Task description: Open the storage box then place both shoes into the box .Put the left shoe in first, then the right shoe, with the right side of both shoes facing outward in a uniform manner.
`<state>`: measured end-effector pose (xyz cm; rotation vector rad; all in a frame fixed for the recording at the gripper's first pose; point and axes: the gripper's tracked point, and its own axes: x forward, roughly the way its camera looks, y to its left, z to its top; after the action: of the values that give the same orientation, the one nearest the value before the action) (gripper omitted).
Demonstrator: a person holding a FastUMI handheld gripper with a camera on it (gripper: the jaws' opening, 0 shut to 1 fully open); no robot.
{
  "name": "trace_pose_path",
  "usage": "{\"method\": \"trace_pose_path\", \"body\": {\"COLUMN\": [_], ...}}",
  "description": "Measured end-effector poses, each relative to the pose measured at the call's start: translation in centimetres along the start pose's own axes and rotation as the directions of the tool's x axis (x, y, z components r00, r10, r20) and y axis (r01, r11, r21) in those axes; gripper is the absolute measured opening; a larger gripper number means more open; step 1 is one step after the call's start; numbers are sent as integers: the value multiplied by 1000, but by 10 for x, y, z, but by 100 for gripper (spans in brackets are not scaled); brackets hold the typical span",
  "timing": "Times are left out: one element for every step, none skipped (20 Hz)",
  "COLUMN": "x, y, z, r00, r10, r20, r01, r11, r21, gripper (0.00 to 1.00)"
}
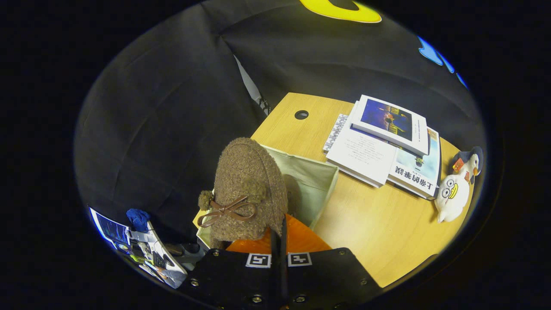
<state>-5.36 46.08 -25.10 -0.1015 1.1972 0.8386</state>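
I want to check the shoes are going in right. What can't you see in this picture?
- Gripper view: the inside of the storage box is mostly hidden by the brown fuzzy shoe, so whether another shoe lies in it cannot be told.
- The hand-held gripper has its fingers nearly together at the shoe's rear; the shoe hides where they press.
- The shoe's sole faces away.
- The book print is too small.

Stacked books (387, 144) on wooden table (383, 228), penguin plush toy (456, 187) beside them
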Motion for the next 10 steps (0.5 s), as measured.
{"method": "trace_pose_path", "body": {"x": [5, 10, 14, 18, 21, 24, 26, 23, 25, 26], "y": [3, 5, 7, 9, 10, 11, 13, 21, 24, 24], "z": [0, 0, 0, -1, -1, 0, 2, 2, 4, 4], "r00": [1000, 1000, 1000, 999, 999, 999, 999, 999, 999, 999], "r10": [2, 4, 4, 0, -3, -3, 3, 6, 18, 25], "r20": [-9, -18, -26, -33, -38, -40, -41, -41, -35, -27], "r01": [-2, -4, -3, 0, 4, 4, -1, -5, -17, -25], "r11": [1000, 1000, 1000, 1000, 1000, 999, 999, 999, 999, 1000], "r21": [0, 5, 11, 21, 27, 32, 37, 35, 30, 15], "gripper": [0, 0, 0, 0, 0, 0, 3, 6, 8, 19]}}
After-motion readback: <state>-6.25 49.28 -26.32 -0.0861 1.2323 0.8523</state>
